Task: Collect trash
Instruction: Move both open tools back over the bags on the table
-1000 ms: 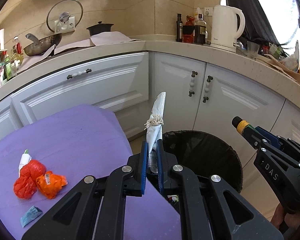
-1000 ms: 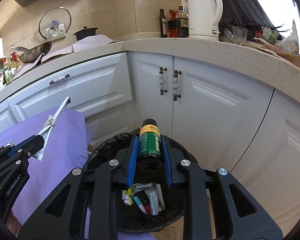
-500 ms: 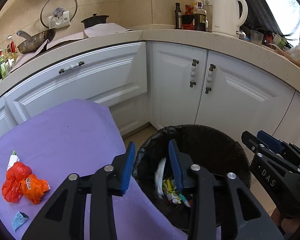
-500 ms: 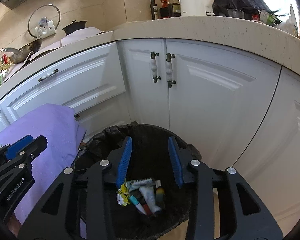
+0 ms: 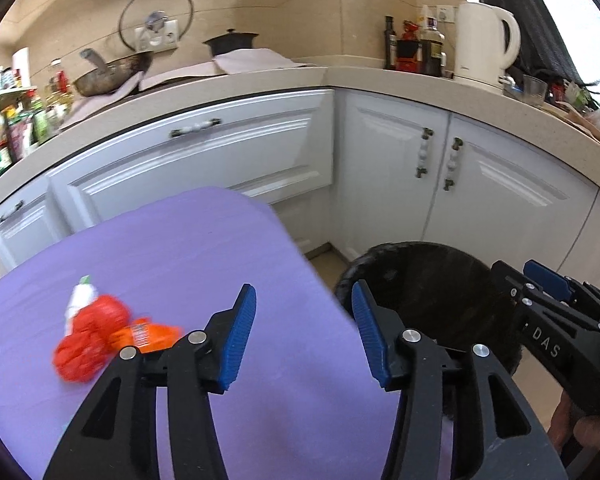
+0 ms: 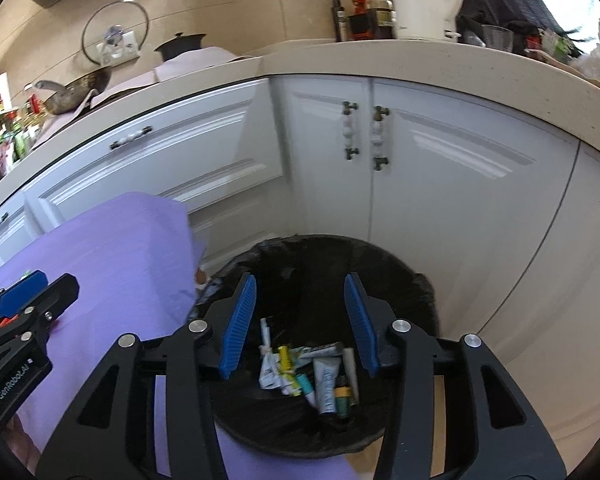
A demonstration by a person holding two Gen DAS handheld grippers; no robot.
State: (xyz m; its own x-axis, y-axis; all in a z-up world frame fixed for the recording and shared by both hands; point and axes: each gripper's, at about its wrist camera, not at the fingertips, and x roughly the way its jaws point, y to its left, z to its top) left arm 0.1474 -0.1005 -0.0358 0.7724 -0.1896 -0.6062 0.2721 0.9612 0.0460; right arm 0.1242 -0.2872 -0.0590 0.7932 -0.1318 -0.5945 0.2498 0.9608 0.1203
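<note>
A black-lined trash bin (image 6: 416, 292) stands on the floor by the purple table (image 5: 188, 248). Inside lie several pieces of trash (image 6: 308, 372): tubes, wrappers and a green can. My right gripper (image 6: 300, 320) hovers over the bin, its jaws opening with nothing between them. My left gripper (image 5: 302, 332) hangs over the table's right edge, jaws also opening and empty. Red and orange crumpled wrappers (image 5: 100, 336) with a small white tube (image 5: 78, 300) rest on the table, left of the left gripper. The bin's rim (image 5: 440, 252) shows to that gripper's right.
White cabinets (image 5: 380, 172) run behind the bin under a beige counter (image 6: 480, 68) with a kettle (image 5: 486, 46), bottles and a wok (image 5: 112, 74). The right gripper's body (image 5: 560, 320) sits at the right of the left wrist view, a hand below it.
Both grippers let go: the white tied wrapper and the green can dropped into the bin. The jaws opened wider. The left gripper swung left from over the bin to the table edge.
</note>
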